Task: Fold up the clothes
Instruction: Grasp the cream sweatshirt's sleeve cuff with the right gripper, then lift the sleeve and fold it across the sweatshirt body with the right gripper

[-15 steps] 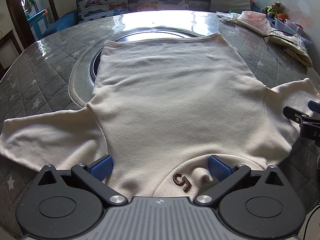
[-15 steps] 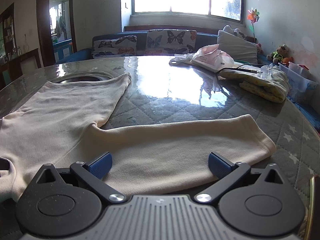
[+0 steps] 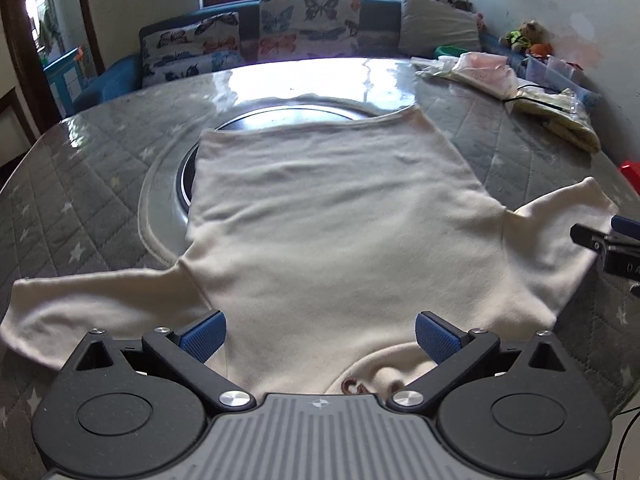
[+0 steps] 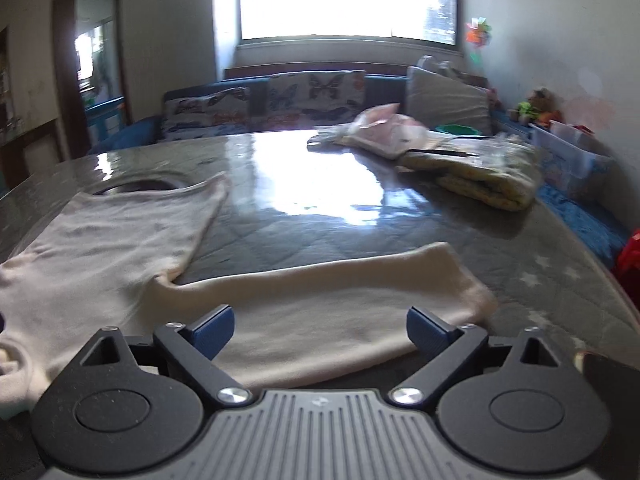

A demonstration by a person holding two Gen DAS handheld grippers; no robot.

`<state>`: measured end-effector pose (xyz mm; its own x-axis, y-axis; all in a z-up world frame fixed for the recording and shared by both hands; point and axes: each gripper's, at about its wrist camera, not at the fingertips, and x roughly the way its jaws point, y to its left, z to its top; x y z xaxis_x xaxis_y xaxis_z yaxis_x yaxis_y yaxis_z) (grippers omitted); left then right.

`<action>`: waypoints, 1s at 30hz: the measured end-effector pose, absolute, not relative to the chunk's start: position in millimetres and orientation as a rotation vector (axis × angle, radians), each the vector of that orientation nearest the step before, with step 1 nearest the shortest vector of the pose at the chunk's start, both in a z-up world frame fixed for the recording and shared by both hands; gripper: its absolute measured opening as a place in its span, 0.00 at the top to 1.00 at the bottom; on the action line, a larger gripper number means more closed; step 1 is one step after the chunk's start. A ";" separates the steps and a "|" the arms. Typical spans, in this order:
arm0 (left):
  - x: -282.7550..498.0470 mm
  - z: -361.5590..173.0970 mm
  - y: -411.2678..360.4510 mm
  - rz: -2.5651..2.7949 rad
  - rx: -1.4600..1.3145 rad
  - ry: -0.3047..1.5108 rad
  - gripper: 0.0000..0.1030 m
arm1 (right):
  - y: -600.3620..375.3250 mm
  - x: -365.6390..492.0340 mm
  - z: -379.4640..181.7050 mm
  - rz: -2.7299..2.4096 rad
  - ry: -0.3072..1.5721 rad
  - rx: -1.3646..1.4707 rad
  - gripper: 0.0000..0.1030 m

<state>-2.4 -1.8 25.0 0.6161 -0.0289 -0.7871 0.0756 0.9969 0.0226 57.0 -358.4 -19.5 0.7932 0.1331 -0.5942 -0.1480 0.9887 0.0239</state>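
Observation:
A cream long-sleeved shirt (image 3: 328, 216) lies flat on the grey quilted table (image 3: 92, 208), collar nearest me, hem at the far side. My left gripper (image 3: 320, 334) is open and empty, above the collar area. My right gripper (image 4: 320, 328) is open and empty, above the shirt's right sleeve (image 4: 340, 304), which stretches out to the right. The right gripper's fingers (image 3: 596, 236) also show at the right edge of the left wrist view, beside that sleeve. The left sleeve (image 3: 92, 308) reaches to the left.
A round metal inset (image 3: 280, 114) sits in the table under the shirt's hem. Folded yellow cloth (image 4: 484, 172) and a pink bag (image 4: 384, 128) lie at the far right. A sofa with butterfly cushions (image 3: 280, 40) is behind. A red object (image 4: 630, 264) sits at the right edge.
Both grippers have lifted and tilted up a little, so more of the room shows. The shirt has not moved. Both stay open.

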 end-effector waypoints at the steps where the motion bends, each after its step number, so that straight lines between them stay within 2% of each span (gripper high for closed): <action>1: -1.7 25.6 -4.4 -0.072 0.060 0.902 0.01 | -369.3 59.1 -18.8 0.115 0.642 -0.008 0.12; 9: 3.2 22.1 -23.4 -0.154 0.090 0.895 0.00 | -429.9 81.8 -23.7 -0.052 0.698 0.125 0.35; 12: 4.5 21.5 -28.7 -0.164 0.099 0.897 0.00 | -443.6 90.3 -26.3 -0.070 0.710 0.175 0.49; 14: 4.9 21.1 -31.4 -0.172 0.104 0.898 0.00 | -442.6 93.6 -27.2 -0.074 0.711 0.167 0.55; 16: 5.6 20.3 -33.0 -0.180 0.103 0.901 0.00 | -442.3 94.7 -27.6 -0.071 0.709 0.166 0.66; 17: 6.1 19.7 -34.6 -0.183 0.104 0.903 0.00 | -440.8 94.7 -27.9 -0.071 0.709 0.161 0.77; 19: 7.5 18.2 -37.7 -0.188 0.109 0.908 0.00 | -439.5 94.5 -28.1 -0.074 0.705 0.160 0.84; 20: 8.3 17.3 -39.1 -0.190 0.111 0.910 0.00 | -440.0 93.9 -27.8 -0.072 0.701 0.166 0.91; 23: 10.4 15.5 -44.3 -0.193 0.124 0.911 0.00 | -444.5 86.5 -19.4 -0.056 0.653 0.217 0.95; 30: 12.8 16.1 -59.6 -0.236 0.141 0.888 0.00 | -446.6 77.8 16.2 0.006 0.555 0.278 0.96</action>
